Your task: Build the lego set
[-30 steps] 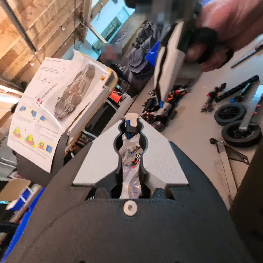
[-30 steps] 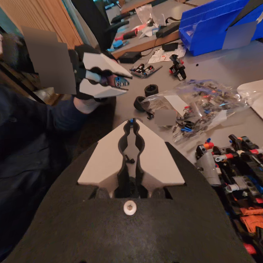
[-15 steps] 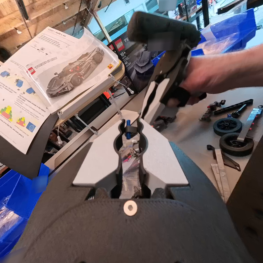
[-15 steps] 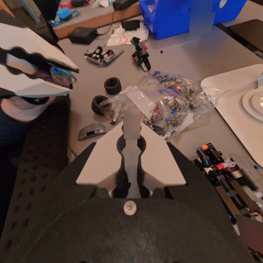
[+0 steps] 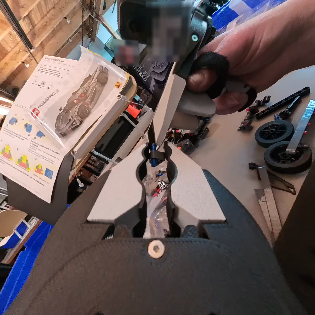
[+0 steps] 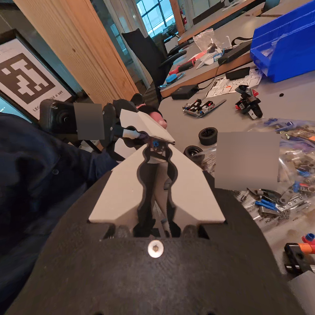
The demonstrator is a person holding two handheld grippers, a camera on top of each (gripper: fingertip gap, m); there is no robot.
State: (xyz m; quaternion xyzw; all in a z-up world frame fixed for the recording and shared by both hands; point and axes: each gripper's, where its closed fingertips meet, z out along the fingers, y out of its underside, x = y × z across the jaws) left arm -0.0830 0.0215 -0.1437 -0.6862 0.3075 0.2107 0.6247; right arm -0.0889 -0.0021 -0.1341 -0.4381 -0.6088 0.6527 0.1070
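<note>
Clamped in left gripper (image 5: 157, 154), blue pin (image 5: 153, 154), long axis upright

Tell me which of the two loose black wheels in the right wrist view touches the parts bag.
The nearer wheel: the clear parts bag overlaps its edge. The farther wheel stands clear of it on bare table.

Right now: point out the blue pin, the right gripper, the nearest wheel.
blue pin (image 5: 153, 147), left wrist view, upper end.
right gripper (image 5: 157, 143), left wrist view, fingertips.
nearest wheel (image 5: 288, 157), left wrist view, hub.
</note>
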